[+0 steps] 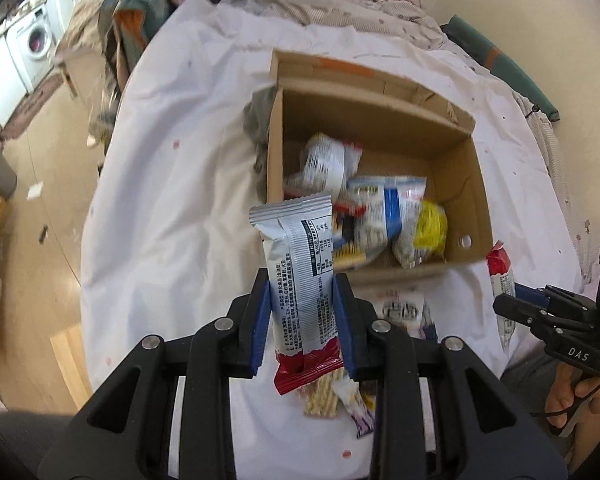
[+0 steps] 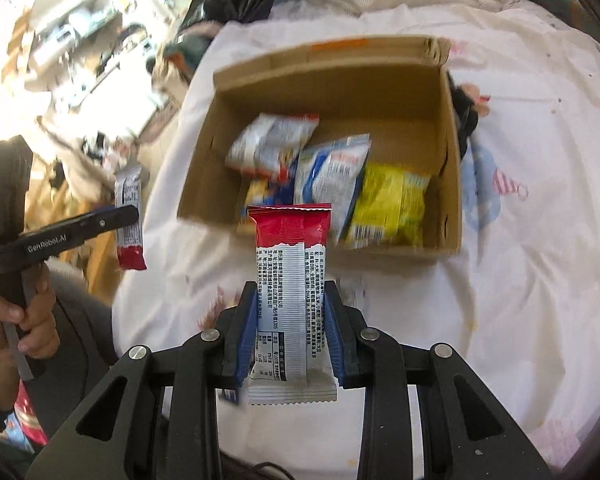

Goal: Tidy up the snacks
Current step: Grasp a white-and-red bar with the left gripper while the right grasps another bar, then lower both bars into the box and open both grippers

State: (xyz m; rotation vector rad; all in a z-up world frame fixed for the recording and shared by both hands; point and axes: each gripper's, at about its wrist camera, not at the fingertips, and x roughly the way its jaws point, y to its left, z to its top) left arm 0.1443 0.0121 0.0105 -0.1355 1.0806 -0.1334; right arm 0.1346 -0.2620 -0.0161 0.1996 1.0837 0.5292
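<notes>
Left tool (image 1: 302,312): we are squeezing a snack bar (image 1: 300,276) tight.
Right tool (image 2: 291,322): we are squeezing another bar (image 2: 290,292).
Why: we are carrying both to the box (image 1: 474,184).

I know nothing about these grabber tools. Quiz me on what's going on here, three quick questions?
1. True or false: both the left gripper and the right gripper hold a snack bar.
2. Which end of the right gripper's snack bar points toward the cardboard box: A red, B silver?
3. What colour is the packet lying at the box's right side?

Key: 1 true; 2 A; 3 yellow.
</notes>
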